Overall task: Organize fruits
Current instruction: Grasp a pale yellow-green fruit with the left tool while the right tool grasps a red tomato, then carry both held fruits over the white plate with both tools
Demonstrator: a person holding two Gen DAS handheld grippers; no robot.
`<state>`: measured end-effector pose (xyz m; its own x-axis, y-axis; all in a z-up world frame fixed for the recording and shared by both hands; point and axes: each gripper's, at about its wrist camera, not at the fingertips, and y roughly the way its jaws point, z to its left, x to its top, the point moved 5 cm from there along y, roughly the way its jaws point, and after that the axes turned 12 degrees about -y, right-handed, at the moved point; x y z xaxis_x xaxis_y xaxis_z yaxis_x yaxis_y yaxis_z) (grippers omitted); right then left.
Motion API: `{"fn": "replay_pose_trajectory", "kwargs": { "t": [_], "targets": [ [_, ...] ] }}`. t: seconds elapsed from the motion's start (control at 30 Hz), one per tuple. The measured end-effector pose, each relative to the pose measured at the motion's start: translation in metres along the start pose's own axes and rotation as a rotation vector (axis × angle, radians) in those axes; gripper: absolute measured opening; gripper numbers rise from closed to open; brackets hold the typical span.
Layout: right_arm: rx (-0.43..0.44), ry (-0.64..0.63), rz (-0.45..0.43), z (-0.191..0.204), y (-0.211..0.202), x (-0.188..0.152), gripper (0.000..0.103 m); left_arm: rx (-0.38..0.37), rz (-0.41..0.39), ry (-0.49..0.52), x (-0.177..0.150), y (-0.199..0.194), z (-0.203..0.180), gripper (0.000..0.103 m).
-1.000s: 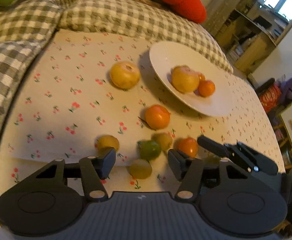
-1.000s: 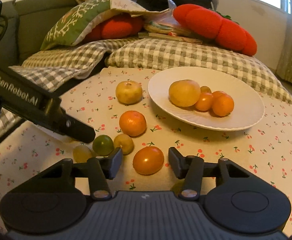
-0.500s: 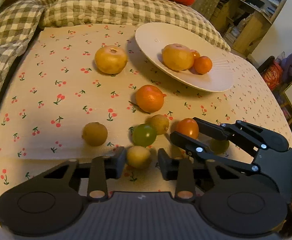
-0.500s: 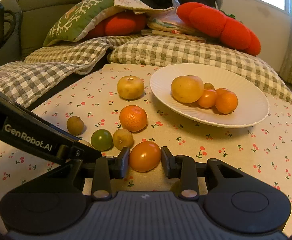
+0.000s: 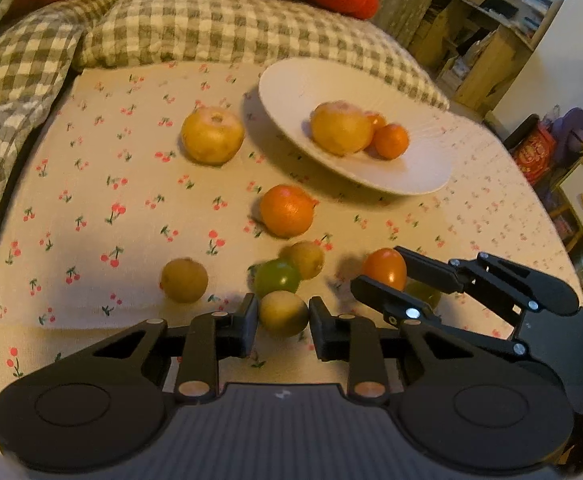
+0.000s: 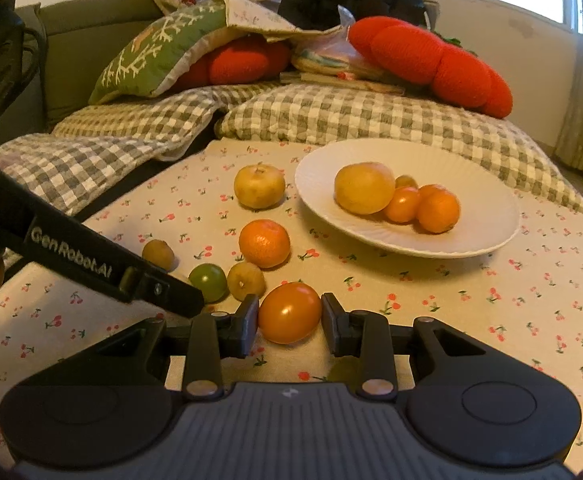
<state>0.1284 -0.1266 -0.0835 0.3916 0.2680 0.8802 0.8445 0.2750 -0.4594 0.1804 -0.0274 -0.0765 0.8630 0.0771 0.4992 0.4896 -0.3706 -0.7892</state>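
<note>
Left gripper (image 5: 283,318): we see its jaws pinching a small yellow-green fruit (image 5: 283,313), a pad touching each side, near the front edge of the cherry-print cloth (image 5: 91,208).
Right gripper (image 6: 290,320): we see its jaws closed on the orange tomato (image 6: 289,313), both pads against its sides, also near the cloth's front edge.
Loose fruit: we count a green fruit (image 6: 208,282) and a yellowish one (image 6: 246,280) touching each other just behind the two grippers; a small brown fruit (image 6: 158,254) sits apart toward the cloth's left edge; a tangerine (image 6: 264,243) lies toward the middle; a pale apple (image 6: 259,186) rests further back, just beside the plate's left rim.
White plate (image 6: 483,216): it stands at the back right of the cloth and holds a large yellow fruit (image 6: 364,188) touching three small orange ones (image 6: 438,211); a fifth fruit behind them is mostly hidden from us.
Surroundings: checked cushions (image 6: 371,120) border the cloth's back edge, with red pillows (image 6: 431,62) on top.
</note>
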Motion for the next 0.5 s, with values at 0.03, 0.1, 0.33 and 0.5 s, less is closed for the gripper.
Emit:
{"fn": "replay_pose_trajectory", "kwargs": {
  "t": [0.03, 0.1, 0.33, 0.5],
  "targets": [
    [-0.004, 0.011, -0.009, -0.004, -0.005, 0.0, 0.03, -0.007, -0.008, 0.001, 0.002, -0.003, -0.001, 0.025],
    [-0.015, 0.043, -0.026, -0.018, -0.015, 0.001, 0.03, -0.019, -0.027, -0.001, 0.006, -0.008, -0.002, 0.025],
    [-0.081, 0.194, -0.069, -0.079, -0.045, -0.007, 0.03, -0.021, -0.073, -0.036, 0.018, -0.015, 0.003, 0.025],
    [-0.095, 0.272, -0.08, -0.102, -0.053, -0.019, 0.03, -0.038, -0.096, -0.008, 0.021, -0.016, -0.014, 0.025]
  ]
}}
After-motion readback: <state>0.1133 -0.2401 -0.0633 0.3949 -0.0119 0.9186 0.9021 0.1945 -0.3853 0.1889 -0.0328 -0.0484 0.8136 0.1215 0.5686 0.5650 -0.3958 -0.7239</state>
